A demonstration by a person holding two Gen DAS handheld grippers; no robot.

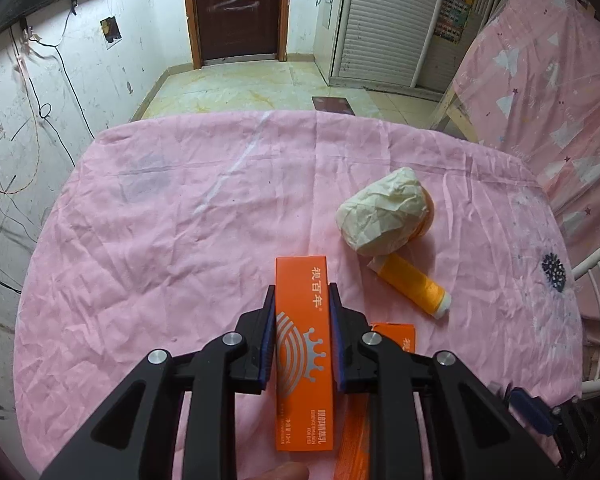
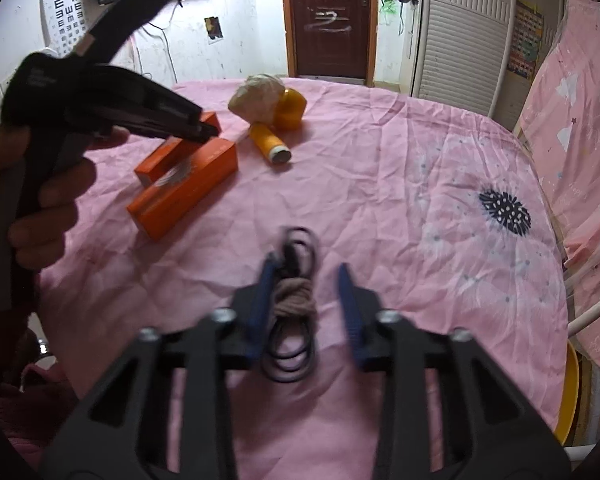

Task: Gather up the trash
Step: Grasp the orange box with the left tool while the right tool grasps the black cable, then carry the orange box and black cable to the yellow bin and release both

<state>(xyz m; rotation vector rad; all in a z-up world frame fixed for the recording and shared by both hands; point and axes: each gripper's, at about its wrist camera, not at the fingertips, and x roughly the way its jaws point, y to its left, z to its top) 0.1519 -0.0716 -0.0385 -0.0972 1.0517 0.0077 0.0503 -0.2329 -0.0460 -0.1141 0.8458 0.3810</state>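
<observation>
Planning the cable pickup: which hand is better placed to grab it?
Right. The right gripper straddles the cable, jaws apart; the left gripper is shut on the box.

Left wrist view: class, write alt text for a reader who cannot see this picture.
The left gripper grips a long orange box by its sides on a pink cloth. To its right lie a crumpled paper ball and a yellow thread spool; a dark door stands in the background.
</observation>
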